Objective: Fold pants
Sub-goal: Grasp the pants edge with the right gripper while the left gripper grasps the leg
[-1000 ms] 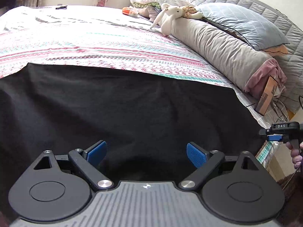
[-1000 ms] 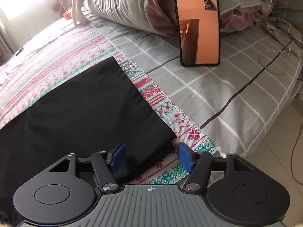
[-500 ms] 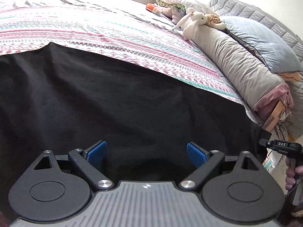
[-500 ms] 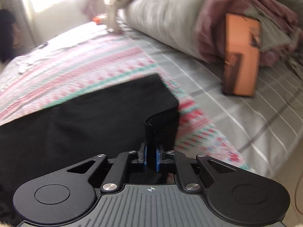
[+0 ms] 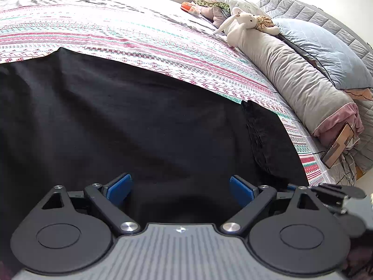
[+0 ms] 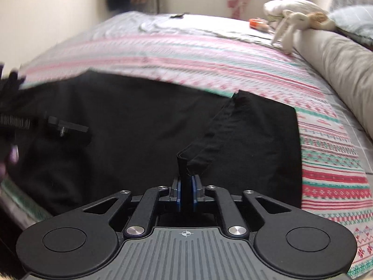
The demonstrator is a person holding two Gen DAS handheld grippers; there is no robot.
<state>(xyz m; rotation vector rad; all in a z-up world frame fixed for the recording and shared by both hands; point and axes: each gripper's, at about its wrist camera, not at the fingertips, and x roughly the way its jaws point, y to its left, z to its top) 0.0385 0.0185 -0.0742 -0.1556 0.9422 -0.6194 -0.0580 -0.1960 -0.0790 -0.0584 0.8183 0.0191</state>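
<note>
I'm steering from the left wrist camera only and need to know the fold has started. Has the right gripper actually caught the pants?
Observer: Yes. The right gripper is shut on a strip of the black pants, pinched between its blue pads.
Operator: Is that cloth lifted or flat?
Observer: Lifted. The hem runs taut from the jaws up to the far corner of the pants, off the patterned blanket.
Operator: My left gripper looks open. Agreed?
Observer: Agreed. The left gripper is open over the pants and holds nothing; the right view shows only a blurred part of it at its left edge.
</note>
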